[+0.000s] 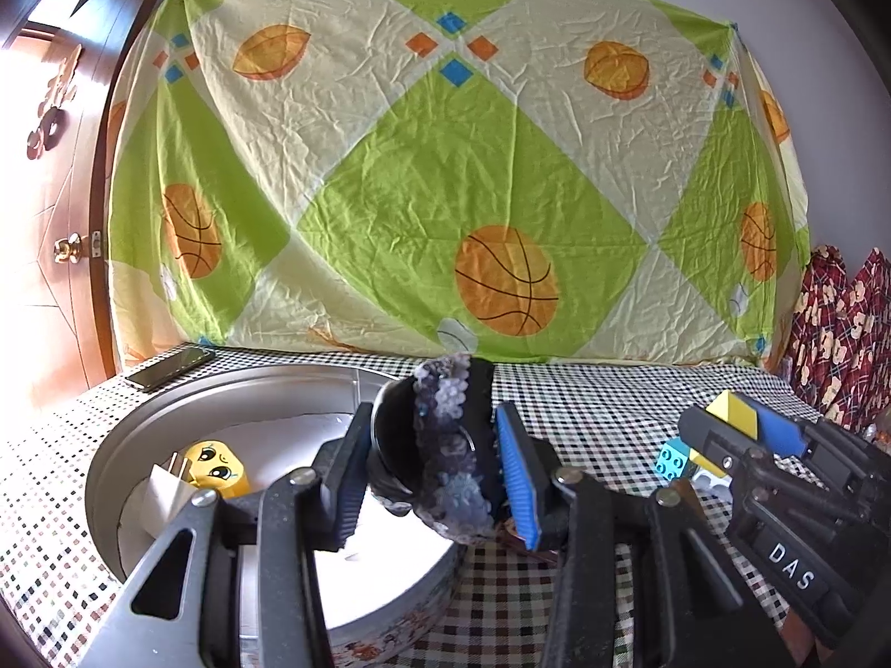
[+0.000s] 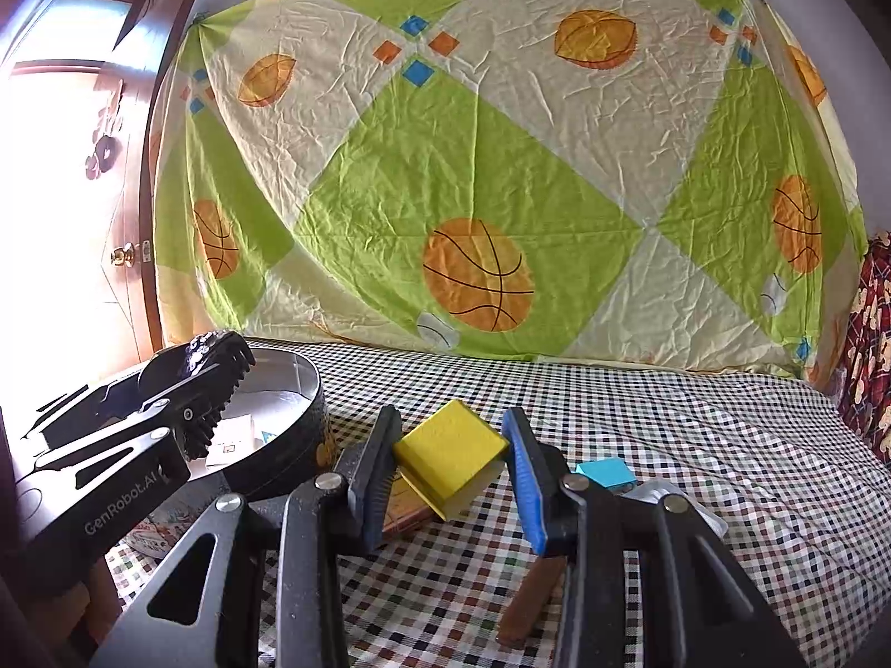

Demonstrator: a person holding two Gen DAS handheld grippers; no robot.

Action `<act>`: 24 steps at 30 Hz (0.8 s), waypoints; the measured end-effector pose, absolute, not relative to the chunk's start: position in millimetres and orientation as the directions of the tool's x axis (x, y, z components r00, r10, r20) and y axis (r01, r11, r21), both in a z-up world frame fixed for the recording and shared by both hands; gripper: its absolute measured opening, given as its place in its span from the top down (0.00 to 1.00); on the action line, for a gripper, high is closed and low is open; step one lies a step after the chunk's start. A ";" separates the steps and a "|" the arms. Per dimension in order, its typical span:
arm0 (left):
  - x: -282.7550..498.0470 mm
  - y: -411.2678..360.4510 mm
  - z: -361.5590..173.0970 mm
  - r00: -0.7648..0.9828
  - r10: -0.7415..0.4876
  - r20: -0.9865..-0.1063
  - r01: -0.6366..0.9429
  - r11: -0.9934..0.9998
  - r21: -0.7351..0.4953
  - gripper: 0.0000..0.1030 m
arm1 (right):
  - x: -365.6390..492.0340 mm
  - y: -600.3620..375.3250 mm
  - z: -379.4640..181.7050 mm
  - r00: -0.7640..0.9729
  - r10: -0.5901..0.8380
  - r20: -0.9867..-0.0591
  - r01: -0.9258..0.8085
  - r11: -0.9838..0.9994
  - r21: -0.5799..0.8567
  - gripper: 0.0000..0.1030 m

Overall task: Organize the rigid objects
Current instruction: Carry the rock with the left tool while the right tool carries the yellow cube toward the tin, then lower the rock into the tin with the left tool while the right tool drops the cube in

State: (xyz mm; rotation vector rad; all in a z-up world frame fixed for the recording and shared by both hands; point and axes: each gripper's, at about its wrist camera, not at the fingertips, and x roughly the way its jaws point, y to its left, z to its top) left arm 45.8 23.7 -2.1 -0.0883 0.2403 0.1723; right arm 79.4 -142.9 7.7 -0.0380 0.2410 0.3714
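My left gripper (image 1: 431, 465) is shut on a black hair claw clip with grey-purple beads (image 1: 445, 445) and holds it over the right edge of a round metal tin (image 1: 167, 406). The tin holds a yellow face block (image 1: 217, 467) and a white plug (image 1: 164, 487). My right gripper (image 2: 451, 467) is shut on a yellow block (image 2: 448, 456) and holds it above the checkered table. In the left wrist view the right gripper (image 1: 740, 423) shows at the right with the yellow block (image 1: 732, 409). In the right wrist view the left gripper (image 2: 217, 395) shows over the tin (image 2: 289, 428).
A phone (image 1: 170, 367) lies at the table's back left. A cyan brick (image 1: 674, 459) sits under the right gripper; a cyan block (image 2: 607, 470), a brown stick (image 2: 529, 595) and a wooden piece (image 2: 406, 506) lie on the cloth. A basketball-print sheet (image 1: 445, 167) hangs behind.
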 end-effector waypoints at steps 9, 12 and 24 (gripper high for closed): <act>43.0 37.2 -2.4 0.953 0.179 -0.244 -0.203 0.976 -0.079 0.59 | 79.6 -128.4 7.2 0.893 0.375 -0.248 -0.388 0.922 -0.006 0.61; 42.7 43.9 -3.2 0.950 0.189 -0.249 -0.215 0.973 -0.085 0.59 | 79.2 -123.0 7.3 0.889 0.383 -0.250 -0.398 0.917 -0.008 0.61; 40.9 65.9 -5.5 0.941 0.205 -0.269 -0.239 0.965 -0.103 0.59 | 81.8 -93.8 8.8 0.863 0.429 -0.267 -0.455 0.890 -0.039 0.61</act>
